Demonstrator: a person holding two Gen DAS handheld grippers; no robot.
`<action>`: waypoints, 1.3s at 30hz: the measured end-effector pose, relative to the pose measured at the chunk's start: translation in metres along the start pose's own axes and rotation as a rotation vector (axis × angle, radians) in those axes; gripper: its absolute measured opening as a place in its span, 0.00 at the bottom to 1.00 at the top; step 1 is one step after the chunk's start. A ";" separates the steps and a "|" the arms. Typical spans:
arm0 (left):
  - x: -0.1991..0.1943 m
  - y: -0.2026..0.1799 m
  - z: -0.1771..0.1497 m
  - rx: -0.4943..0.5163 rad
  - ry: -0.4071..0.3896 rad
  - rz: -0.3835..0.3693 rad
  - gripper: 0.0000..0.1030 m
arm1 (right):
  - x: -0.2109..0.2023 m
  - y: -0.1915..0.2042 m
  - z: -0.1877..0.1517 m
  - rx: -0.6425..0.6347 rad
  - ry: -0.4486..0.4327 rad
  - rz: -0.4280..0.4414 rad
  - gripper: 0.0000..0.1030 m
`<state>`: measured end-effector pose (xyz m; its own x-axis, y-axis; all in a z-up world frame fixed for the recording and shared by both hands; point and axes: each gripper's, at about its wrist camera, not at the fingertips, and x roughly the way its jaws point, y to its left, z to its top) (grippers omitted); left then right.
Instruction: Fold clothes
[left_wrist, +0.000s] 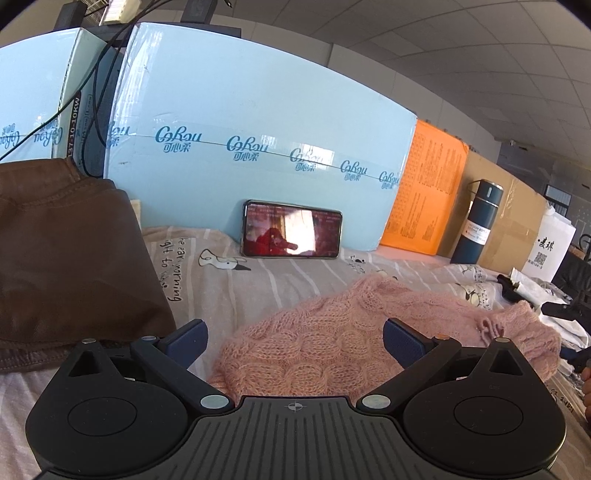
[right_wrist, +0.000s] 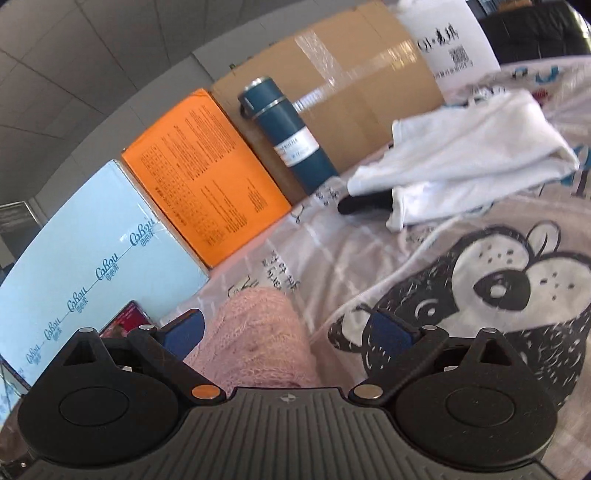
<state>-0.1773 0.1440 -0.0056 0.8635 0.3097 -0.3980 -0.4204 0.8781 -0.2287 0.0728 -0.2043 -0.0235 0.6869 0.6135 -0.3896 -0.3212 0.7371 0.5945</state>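
Pink sweater (left_wrist: 332, 343) on bedsheet (left_wrist: 258, 288) — left claw (left_wrist: 295, 338) spread, right claw (right_wrist: 288, 332) spread, boxes (left_wrist: 258, 122) closed

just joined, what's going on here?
A person with a gripper in each hand is folding clothes on a printed sheet. The pink sweater lies bunched in front of both. The left gripper and right gripper are both open, the sweater between the fingers but not clamped. A brown garment sits to the left, a white garment further right. A phone leans on the blue box.
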 end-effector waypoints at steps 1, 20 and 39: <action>0.001 0.000 0.000 0.001 0.003 -0.001 0.99 | 0.004 -0.002 -0.001 0.018 0.028 0.003 0.95; 0.011 -0.002 -0.003 0.008 0.068 -0.039 0.99 | -0.022 0.046 -0.017 -0.308 -0.030 0.215 0.25; 0.023 -0.012 -0.007 0.067 0.160 0.130 0.99 | -0.051 0.066 -0.003 -0.598 -0.268 -0.015 0.20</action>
<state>-0.1545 0.1383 -0.0179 0.7455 0.3650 -0.5577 -0.5016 0.8582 -0.1089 0.0146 -0.1858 0.0338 0.8078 0.5673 -0.1601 -0.5646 0.8227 0.0668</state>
